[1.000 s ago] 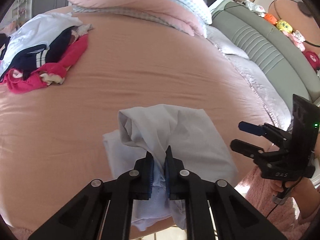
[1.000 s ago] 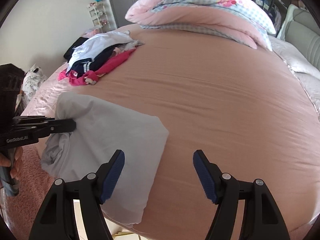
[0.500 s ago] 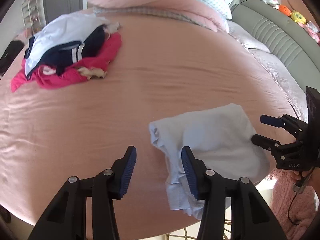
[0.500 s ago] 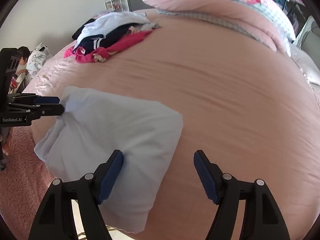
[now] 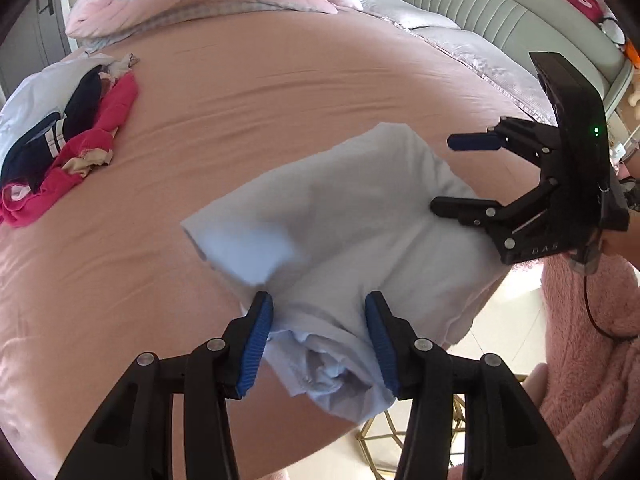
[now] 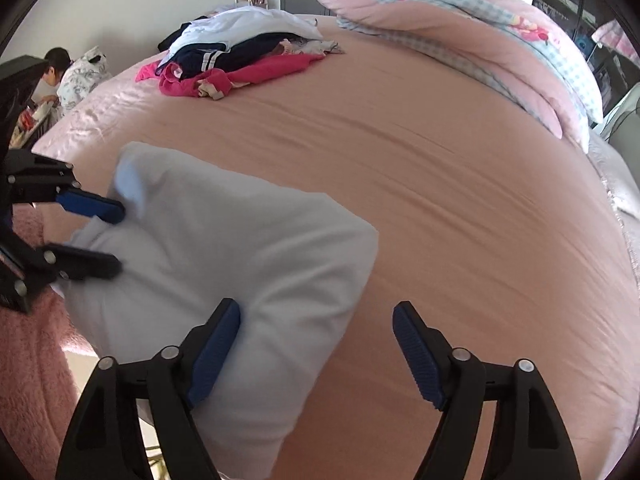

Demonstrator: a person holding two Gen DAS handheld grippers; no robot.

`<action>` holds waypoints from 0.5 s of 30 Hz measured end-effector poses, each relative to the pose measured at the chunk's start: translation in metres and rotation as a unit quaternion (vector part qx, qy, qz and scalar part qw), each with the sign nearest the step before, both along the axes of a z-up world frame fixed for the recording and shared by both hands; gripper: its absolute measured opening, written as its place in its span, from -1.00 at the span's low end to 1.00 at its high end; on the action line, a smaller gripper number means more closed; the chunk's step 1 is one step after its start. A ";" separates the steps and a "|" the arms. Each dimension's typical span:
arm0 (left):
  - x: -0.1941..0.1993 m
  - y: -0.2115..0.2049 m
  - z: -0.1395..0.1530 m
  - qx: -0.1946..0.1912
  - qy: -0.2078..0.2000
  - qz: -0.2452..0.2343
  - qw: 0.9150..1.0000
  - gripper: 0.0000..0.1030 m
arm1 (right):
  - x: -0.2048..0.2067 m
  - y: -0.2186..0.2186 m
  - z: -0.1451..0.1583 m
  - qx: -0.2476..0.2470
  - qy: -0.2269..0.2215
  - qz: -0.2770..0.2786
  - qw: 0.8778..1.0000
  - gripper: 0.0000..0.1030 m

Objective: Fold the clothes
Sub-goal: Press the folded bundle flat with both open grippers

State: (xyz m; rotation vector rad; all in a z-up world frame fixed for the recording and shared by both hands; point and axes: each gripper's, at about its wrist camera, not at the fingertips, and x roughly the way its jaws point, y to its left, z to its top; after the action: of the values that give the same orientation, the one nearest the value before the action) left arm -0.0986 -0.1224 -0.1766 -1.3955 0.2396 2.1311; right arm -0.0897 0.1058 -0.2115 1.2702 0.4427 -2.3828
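Note:
A pale blue garment [image 5: 340,216] lies folded near the bed's front edge, one bunched end hanging over it. My left gripper [image 5: 320,308] has its jaws opening, and that bunched end sits loosely between the blue pads. In the right wrist view it [image 6: 118,238] stands at the garment's [image 6: 224,256] left end. My right gripper [image 6: 316,312] is wide and still opening. Its left finger hovers over the garment's near corner and its right finger over bare sheet. The left wrist view shows it [image 5: 443,173] at the garment's right side, gripping nothing.
A heap of red, navy and white clothes [image 5: 68,136] [image 6: 240,60] lies at the far left of the pink bed sheet [image 6: 460,208]. A rolled pink quilt [image 6: 480,28] and a grey headboard [image 5: 500,12] line the back. A fluffy pink sleeve [image 5: 580,340] is at right.
The left gripper, shut on the garment's bunched edge a second ago, has opened and let it drop onto the bed. Both grippers sank towards the garment and rolled. The right jaws spread wider.

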 end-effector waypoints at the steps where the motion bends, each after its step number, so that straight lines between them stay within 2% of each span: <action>1: -0.002 -0.003 0.002 -0.008 -0.004 -0.005 1.000 -0.10 | 0.001 0.001 0.001 0.009 0.006 0.006 1.000 0.63; 4: -0.009 -0.010 0.008 -0.031 -0.014 -0.021 0.999 -0.10 | -0.002 0.003 0.006 0.015 0.000 0.017 1.000 0.63; 7: -0.011 -0.011 0.017 -0.063 -0.001 -0.015 0.998 -0.11 | -0.003 0.008 0.018 0.005 -0.001 0.007 1.000 0.63; 10: -0.012 -0.002 0.028 -0.060 0.030 -0.010 0.998 -0.11 | 0.003 0.013 0.038 -0.043 0.019 0.008 0.999 0.63; 11: -0.013 0.004 0.029 -0.048 0.032 -0.012 0.998 -0.11 | 0.003 0.010 0.041 -0.054 0.022 0.010 0.998 0.63; 13: -0.015 0.014 0.022 -0.048 0.025 -0.021 0.998 -0.11 | 0.004 0.000 0.041 -0.066 0.020 0.022 0.997 0.63; 15: -0.012 0.022 0.004 -0.093 0.005 -0.045 0.995 -0.10 | 0.006 -0.016 0.030 -0.052 0.011 0.044 0.998 0.63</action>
State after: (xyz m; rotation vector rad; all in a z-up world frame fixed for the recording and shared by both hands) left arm -0.1111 -0.1004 -0.1727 -1.4481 0.5083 2.0855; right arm -0.0842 0.0898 -0.1817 1.1564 0.3677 -2.3158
